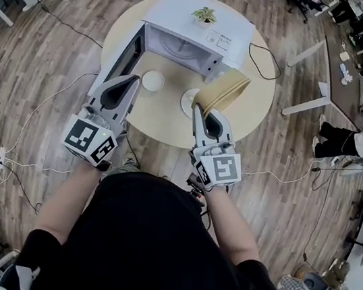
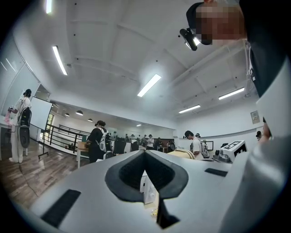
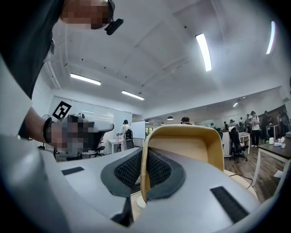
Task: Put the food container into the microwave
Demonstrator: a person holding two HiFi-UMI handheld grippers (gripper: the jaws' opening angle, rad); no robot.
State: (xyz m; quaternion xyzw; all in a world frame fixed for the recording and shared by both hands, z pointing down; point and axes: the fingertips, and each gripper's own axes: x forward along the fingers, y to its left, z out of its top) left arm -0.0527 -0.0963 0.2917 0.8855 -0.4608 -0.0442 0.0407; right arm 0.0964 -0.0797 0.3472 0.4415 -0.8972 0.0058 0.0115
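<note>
In the head view my right gripper (image 1: pixel 201 112) is shut on the rim of a tan food container (image 1: pixel 225 92), which hangs tilted above the round wooden table (image 1: pixel 256 105). In the right gripper view the container (image 3: pixel 187 146) fills the middle, its wall pinched between the jaws of that gripper (image 3: pixel 143 157). The white microwave (image 1: pixel 195 25) stands at the table's far side with its door (image 1: pixel 124 57) swung open to the left. My left gripper (image 1: pixel 135 79) hovers just before that door, shut and holding nothing; its jaws (image 2: pixel 145 152) meet at the tips.
Two white round dishes (image 1: pixel 153 80) (image 1: pixel 189 101) lie on the table before the microwave. A small potted plant (image 1: pixel 204 15) sits on top of it, and a black cable (image 1: pixel 266 60) runs off its right side. A person (image 1: pixel 350 137) stands at the right near desks.
</note>
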